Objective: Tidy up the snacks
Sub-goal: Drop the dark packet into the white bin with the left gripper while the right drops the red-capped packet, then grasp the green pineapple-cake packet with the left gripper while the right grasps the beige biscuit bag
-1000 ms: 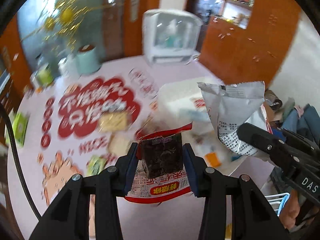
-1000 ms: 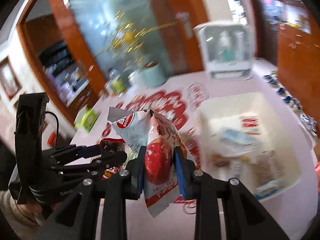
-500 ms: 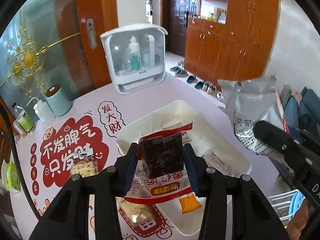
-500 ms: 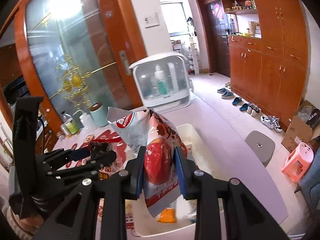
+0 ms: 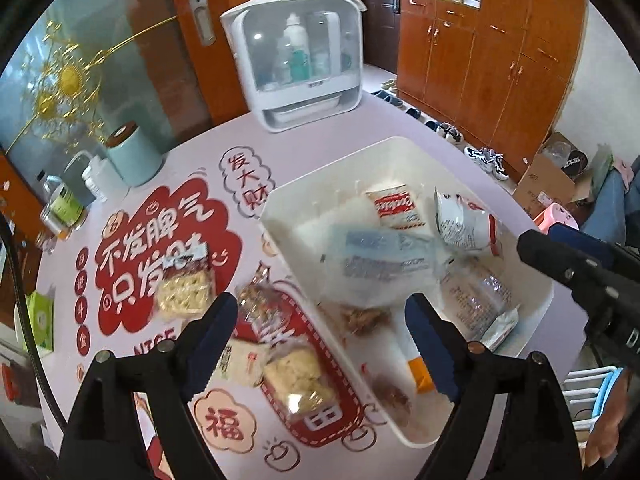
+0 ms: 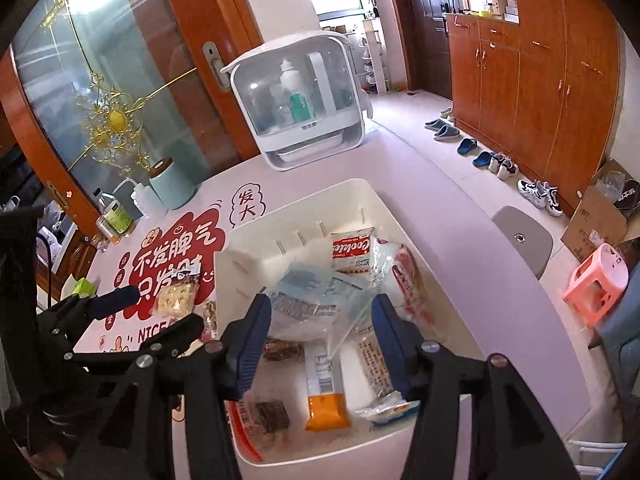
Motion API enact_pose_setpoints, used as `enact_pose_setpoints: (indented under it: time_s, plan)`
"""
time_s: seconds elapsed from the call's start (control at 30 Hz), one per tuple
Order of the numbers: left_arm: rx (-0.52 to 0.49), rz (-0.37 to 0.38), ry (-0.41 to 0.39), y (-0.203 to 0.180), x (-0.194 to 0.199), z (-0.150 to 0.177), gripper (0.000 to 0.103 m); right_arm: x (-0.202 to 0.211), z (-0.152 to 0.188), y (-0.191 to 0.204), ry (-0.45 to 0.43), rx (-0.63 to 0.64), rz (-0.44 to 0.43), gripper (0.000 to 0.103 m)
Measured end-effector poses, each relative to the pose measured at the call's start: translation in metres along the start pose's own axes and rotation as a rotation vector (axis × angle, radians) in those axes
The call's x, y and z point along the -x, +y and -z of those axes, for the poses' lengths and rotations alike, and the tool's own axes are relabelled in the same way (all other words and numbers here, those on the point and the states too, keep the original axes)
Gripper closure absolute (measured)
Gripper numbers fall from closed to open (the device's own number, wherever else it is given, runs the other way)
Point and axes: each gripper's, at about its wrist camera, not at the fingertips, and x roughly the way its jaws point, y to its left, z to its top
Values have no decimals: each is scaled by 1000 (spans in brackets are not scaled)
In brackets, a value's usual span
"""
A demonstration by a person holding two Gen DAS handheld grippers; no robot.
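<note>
Two hand-held grippers above a white bin of snacks on a pale lilac table. The left gripper has just been opening; its blue-padded jaws stand spread with nothing between them, over the bin's near-left wall. The right gripper has likewise just been opening; its jaws are parted and grip nothing, directly above the bin.

Inside the bin: a red-and-white cookie packet near the far wall, a clear blue-printed bag at centre, a silver-and-red snack bag toward the right wall, an orange-ended packet, and a dark-brown snack in a red-edged wrapper at the near-left corner. The silver-and-red bag appears blurred in the left wrist view, so whether it lies settled cannot be told.

Outside the bin, on the printed table mat: a cracker packet and a second pale packet, just beside the bin's left wall. A white countertop cabinet stands at the table's far edge.
</note>
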Motion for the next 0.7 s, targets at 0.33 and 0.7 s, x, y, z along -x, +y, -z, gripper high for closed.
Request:
enact_pose_setpoints:
  time_s: [0.33,0.7]
  plan:
    - [74,-60,-7,54,41,44,18,6,17,21,18,6,-42,50]
    - [232,-179,-1,153,86,105,18,13,28,70,29,54,-96,50]
